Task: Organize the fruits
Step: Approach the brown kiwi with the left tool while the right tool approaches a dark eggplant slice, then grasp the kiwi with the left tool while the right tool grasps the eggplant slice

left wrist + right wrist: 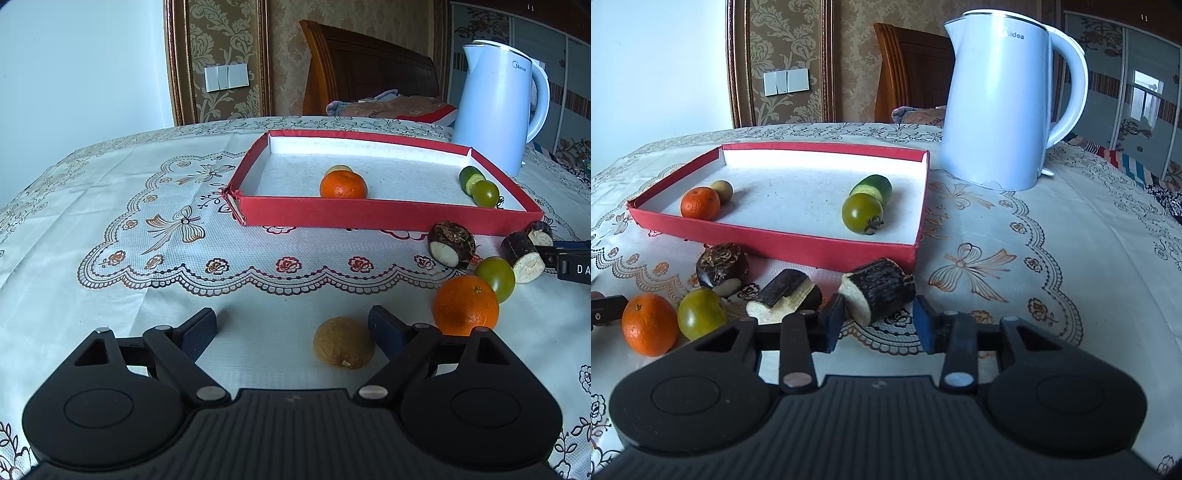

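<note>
A red tray [388,216] [768,245] holds a small orange [342,185], a pale round fruit [338,169], a cucumber piece [872,187] and a green tomato [861,213]. On the cloth in front lie an orange [465,305], a green tomato [495,277], a dark round root piece [451,243] and a split cane piece [783,298]. My right gripper [877,317] is shut on a dark-skinned cane chunk [877,293], a pad at each end. My left gripper [291,317] stands open over the cloth, with a brown round fruit [343,347] between its fingers, close to the right one.
A white electric kettle [1004,99] stands at the back right, just beyond the tray's right corner. A lace-patterned tablecloth [177,236] covers the table. A wooden chair back [369,62] and folded fabric lie behind the far table edge.
</note>
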The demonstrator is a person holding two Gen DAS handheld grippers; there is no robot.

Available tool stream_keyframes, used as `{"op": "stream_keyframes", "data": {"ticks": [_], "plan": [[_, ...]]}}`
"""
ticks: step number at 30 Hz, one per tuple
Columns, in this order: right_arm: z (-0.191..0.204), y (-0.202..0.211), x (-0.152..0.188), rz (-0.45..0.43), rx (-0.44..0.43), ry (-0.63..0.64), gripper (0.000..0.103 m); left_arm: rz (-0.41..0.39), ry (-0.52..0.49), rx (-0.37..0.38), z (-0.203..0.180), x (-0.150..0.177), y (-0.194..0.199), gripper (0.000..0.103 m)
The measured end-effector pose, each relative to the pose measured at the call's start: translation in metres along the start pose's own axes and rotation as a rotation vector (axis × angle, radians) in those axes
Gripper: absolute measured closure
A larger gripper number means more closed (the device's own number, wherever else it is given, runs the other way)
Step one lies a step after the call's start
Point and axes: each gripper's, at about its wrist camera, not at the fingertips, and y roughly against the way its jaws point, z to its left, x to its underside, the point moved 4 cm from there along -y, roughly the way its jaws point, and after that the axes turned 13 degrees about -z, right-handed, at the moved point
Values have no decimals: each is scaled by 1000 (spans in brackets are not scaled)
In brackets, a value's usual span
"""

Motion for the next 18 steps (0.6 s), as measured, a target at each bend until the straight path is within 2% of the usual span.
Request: {"op": "stream_keyframes", "data": {"ticks": [5, 18], "plan": [[-9, 1, 1, -4, 17, -48, 66, -1, 7, 3, 1, 1, 2, 13], [-8, 1, 2, -1, 22, -40, 66, -6, 0, 17, 1, 4, 9, 13]]}}
